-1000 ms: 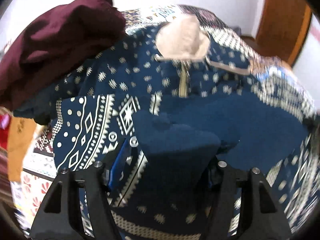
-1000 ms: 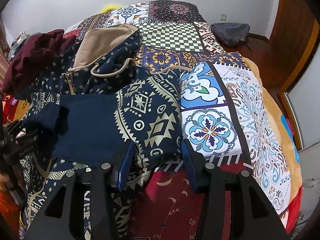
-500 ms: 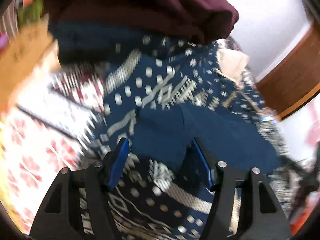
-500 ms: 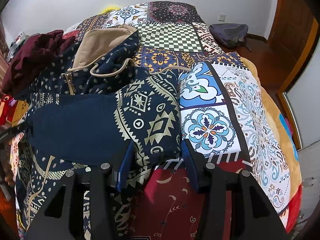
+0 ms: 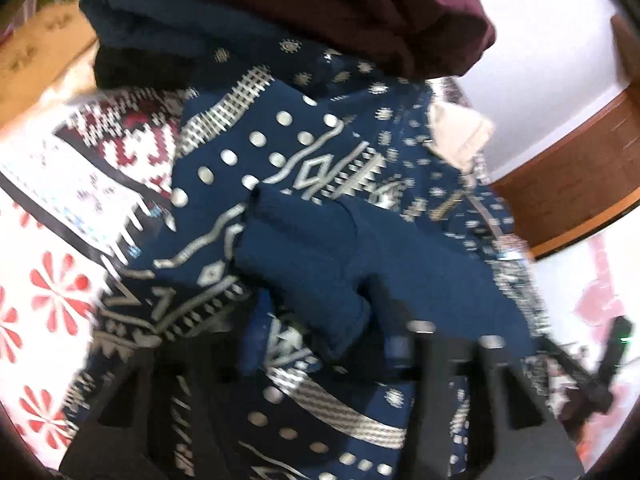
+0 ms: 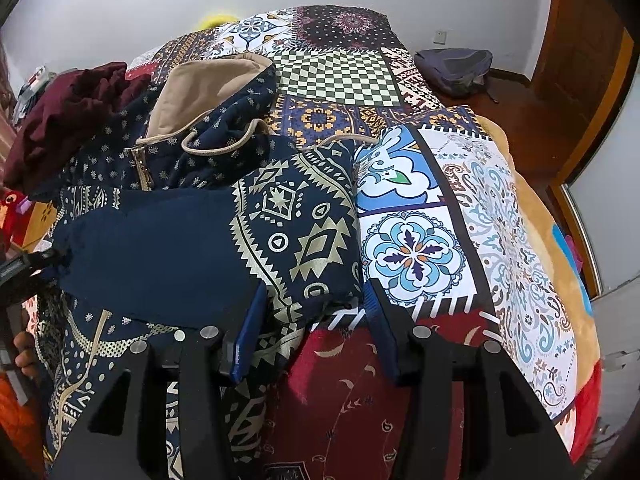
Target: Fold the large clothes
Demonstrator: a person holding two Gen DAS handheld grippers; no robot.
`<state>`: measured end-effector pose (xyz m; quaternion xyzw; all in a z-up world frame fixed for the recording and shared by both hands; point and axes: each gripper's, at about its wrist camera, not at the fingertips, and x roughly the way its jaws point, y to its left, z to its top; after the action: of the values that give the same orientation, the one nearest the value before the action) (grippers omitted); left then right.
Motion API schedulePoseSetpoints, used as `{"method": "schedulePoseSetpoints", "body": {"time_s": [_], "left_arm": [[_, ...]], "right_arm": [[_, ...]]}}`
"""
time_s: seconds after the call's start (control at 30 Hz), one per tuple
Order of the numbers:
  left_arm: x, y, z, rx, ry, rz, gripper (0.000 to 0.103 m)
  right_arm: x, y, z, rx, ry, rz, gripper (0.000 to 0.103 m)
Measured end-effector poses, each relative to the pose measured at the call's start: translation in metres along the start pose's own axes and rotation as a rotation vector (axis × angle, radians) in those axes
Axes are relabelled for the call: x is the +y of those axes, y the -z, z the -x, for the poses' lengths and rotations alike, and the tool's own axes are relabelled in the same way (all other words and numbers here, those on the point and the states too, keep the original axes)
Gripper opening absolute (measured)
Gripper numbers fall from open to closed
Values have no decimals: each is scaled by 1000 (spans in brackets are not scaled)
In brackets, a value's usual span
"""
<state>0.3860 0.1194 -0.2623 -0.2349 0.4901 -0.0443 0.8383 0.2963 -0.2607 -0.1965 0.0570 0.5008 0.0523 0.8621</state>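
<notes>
The left gripper (image 5: 320,320) is sitting open around the sleeve cuff (image 5: 304,264); the right gripper (image 6: 312,320) is open at the hoodie (image 6: 288,216) fold. Laying the sleeve flat across the body (no bunching) looks best.

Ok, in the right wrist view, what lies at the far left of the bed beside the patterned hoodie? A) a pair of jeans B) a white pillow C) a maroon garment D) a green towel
C: a crumpled maroon garment sits left of the navy hoodie with its beige-lined hood.
</notes>
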Motion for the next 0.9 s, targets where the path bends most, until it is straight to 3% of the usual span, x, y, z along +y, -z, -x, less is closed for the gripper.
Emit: {"method": "schedulePoseSetpoints", "body": {"time_s": [0.17, 0.33, 0.47, 0.73, 0.8, 0.9], "left_arm": [[-30, 2, 11, -87, -134, -143, 22], [-46, -9, 57, -223, -85, -157, 20], [-40, -19, 89, -323, -146, -172, 20], [-5, -1, 47, -136, -353, -229, 28], [7, 7, 41, -99, -377, -220, 43], [16, 15, 44, -99, -403, -211, 54]], "right_arm": [[3, 0, 19, -103, 60, 34, 46], [10, -5, 39, -184, 90, 78, 46], [15, -7, 48, -223, 75, 88, 46], [28, -8, 45, -199, 16, 107, 46], [31, -6, 45, -190, 13, 119, 46], [36, -5, 45, -176, 22, 149, 46]]}}
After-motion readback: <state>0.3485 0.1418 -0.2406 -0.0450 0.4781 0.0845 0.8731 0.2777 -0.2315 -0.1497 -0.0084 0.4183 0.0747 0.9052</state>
